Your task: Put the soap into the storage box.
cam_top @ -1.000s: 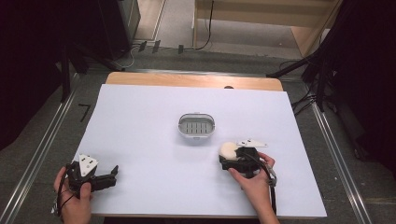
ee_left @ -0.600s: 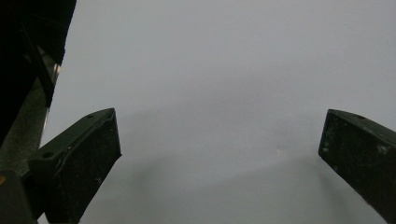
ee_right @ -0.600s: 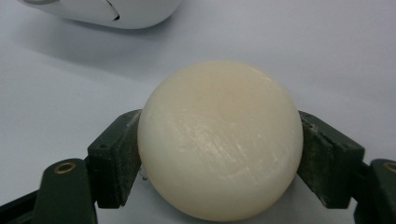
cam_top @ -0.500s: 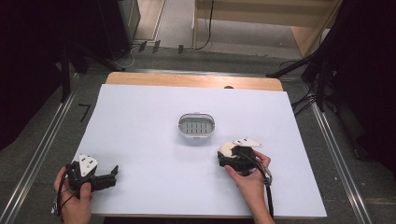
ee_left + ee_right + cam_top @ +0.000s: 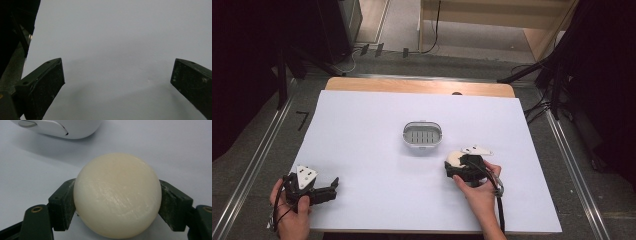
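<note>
A round cream-white soap bar sits between the two black jaws of my right gripper, which is shut on it. In the high view that gripper holds the soap bar just right of and below a white oval soap dish with a slotted grey insert. The edge of the soap dish shows at the top of the right gripper view. My left gripper rests at the near left of the table, open, with nothing between its jaws.
A white sheet covers the wooden table. Metal rails run along both sides of the table, and dark stands and cables lie on the floor beyond the far edge.
My right gripper has moved a little up and to the left with the soap, closer to the dish. The left gripper has not moved.
</note>
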